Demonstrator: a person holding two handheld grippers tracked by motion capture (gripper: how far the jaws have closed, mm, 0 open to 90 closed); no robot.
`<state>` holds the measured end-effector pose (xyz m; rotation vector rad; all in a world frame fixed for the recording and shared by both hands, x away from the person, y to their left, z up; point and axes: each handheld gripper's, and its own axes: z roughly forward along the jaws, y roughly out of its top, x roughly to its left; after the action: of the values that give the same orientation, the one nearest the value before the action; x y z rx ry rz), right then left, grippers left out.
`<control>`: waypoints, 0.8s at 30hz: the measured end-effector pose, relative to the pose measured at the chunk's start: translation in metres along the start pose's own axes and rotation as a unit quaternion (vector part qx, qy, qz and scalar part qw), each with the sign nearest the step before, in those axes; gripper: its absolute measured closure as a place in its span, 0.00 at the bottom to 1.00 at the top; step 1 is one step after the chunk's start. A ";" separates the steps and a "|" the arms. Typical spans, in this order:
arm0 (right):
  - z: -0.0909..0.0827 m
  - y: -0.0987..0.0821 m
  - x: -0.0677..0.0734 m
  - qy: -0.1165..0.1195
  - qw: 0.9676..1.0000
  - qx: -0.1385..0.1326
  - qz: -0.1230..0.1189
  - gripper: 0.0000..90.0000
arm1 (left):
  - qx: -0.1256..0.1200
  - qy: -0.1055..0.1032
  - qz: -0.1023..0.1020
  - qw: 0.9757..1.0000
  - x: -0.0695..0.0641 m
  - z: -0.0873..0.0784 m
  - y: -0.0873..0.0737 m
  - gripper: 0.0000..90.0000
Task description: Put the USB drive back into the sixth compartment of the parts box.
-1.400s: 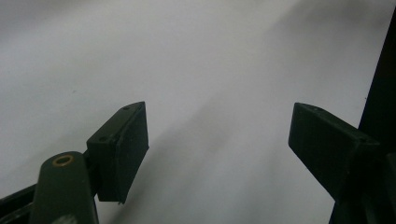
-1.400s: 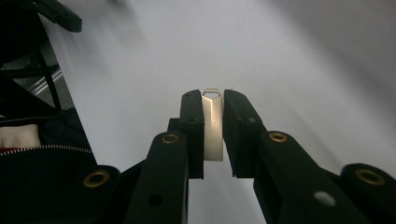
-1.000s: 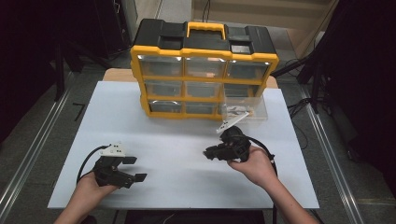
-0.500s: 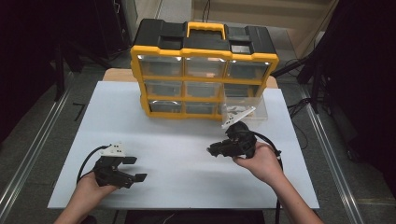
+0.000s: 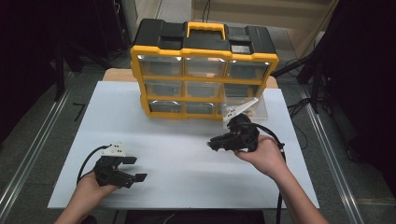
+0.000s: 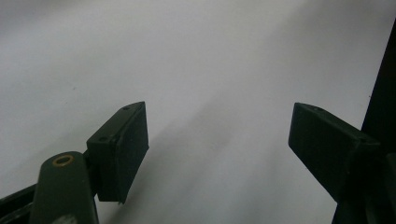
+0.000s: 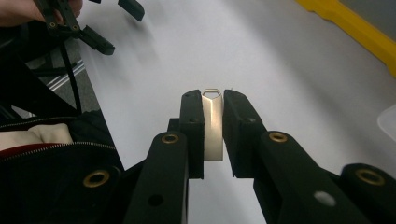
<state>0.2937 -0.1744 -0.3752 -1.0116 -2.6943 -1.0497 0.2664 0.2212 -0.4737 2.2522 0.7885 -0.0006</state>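
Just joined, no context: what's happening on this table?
A person works at a white table with a tool in each hand. The right tool is shut on a small silver metal USB stick, held above the table in front of a yellow and black drawer organizer, whose lower right drawer is pulled out. The left tool sits near the table's front edge, jaws open and empty.

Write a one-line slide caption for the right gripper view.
Right gripper clamps a small silver metal piece above the white table.
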 end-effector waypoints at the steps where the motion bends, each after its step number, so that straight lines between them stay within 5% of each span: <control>1: 0.000 0.000 0.000 0.000 1.000 0.000 0.000 0.85 | -0.001 0.000 -0.001 1.000 0.000 0.000 0.000 0.24; 24: -0.035 0.033 -0.011 0.010 0.999 -0.018 -0.028 0.85 | 0.001 -0.001 0.000 1.000 0.000 0.000 0.000 0.24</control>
<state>0.3169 -0.1842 -0.3324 -0.9307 -2.7132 -1.1158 0.2665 0.2215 -0.4740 2.2542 0.7886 -0.0046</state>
